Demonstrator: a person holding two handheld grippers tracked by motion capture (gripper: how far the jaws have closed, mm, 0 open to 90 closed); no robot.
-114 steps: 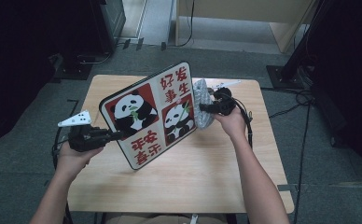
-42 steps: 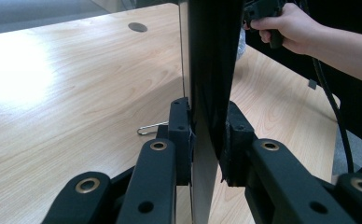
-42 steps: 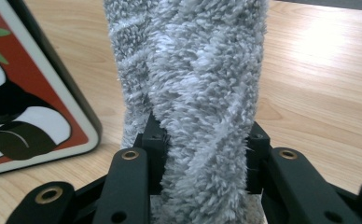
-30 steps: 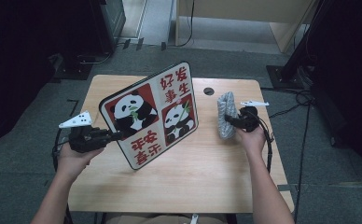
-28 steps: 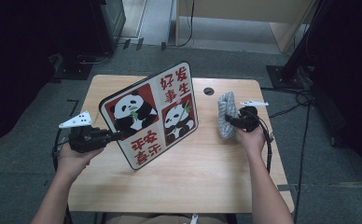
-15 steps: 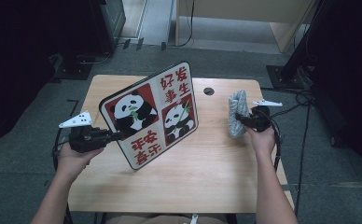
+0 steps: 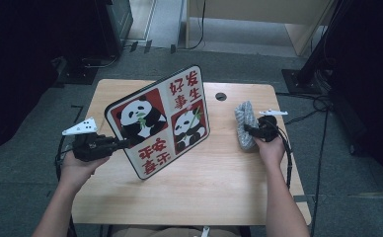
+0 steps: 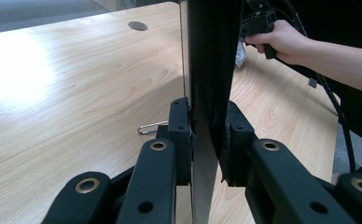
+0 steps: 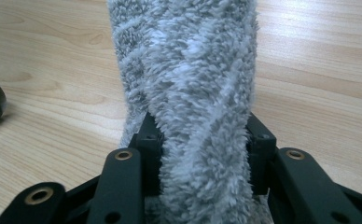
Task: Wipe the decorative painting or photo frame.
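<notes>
I hold the panda board [image 7: 161,120] with my left gripper [image 7: 114,143]. Its jaws are pressed on the near left edge of the board, one pad on each face, as the left gripper view shows, and the board [image 8: 206,70] stands tilted on its lower corner on the wooden table [image 7: 214,192], with the picture side turned to me.

My right gripper [image 7: 249,130] is at the right side of the table and has the grey fluffy cloth [image 7: 244,124] between its jaws. In the right gripper view the cloth [image 9: 195,98] fills the gap between the two pads. The jaws have just been opening a little, but the pile is still pinched in at both pads, so I judge that they still grip it lightly. The cloth lies bunched on the table, well apart from the board, near the round cable hole [image 7: 221,96].

I think the wiping of the board is finished, or paused, and the cloth is now being put down at the right. What is left, in my judgement: to let go of the cloth fully, and then to lay the board down flat or turn it for the other face. The black back face [image 8: 214,51] I cannot judge for cleanness.
</notes>
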